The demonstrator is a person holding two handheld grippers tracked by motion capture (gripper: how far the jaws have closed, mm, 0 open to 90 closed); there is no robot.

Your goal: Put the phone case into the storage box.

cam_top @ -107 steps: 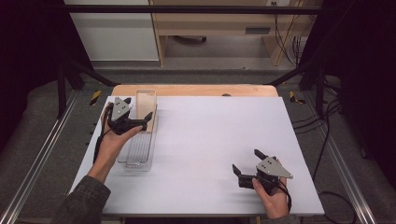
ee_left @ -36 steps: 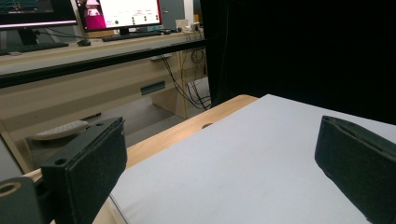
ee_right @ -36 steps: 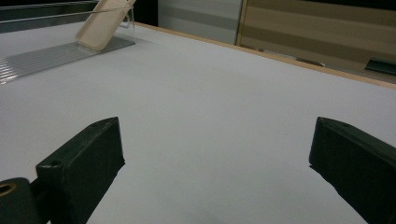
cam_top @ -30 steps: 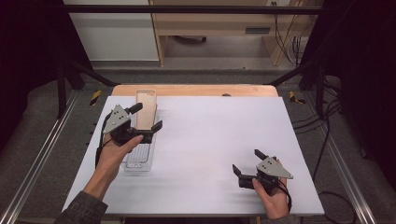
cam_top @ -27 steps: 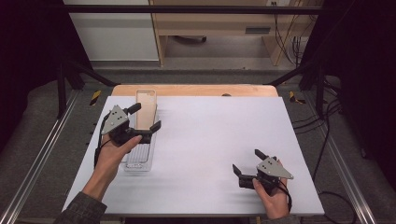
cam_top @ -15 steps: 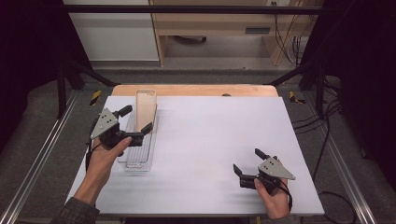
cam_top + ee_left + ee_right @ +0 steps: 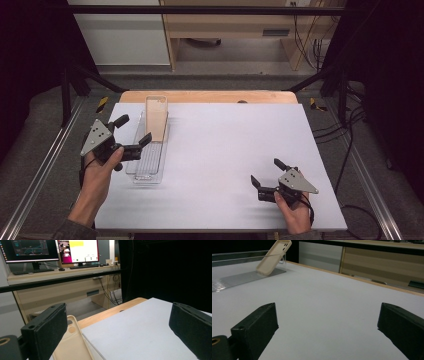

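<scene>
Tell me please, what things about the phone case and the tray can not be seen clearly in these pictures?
- Phone case, left gripper view: lower part cut off by the bottom edge, partly behind a black jaw.
- Tray, high view: clear walls too faint to trace.
- Tray, right gripper view: near end cut off by the left edge.
- Left gripper, high view: its height above the tray is unclear.

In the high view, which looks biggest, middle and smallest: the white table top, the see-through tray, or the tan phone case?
1. White table top, by far the largest.
2. See-through tray, long and narrow.
3. Tan phone case, the smallest; it leans in the tray's far end, so it may look a bit shorter.
</scene>
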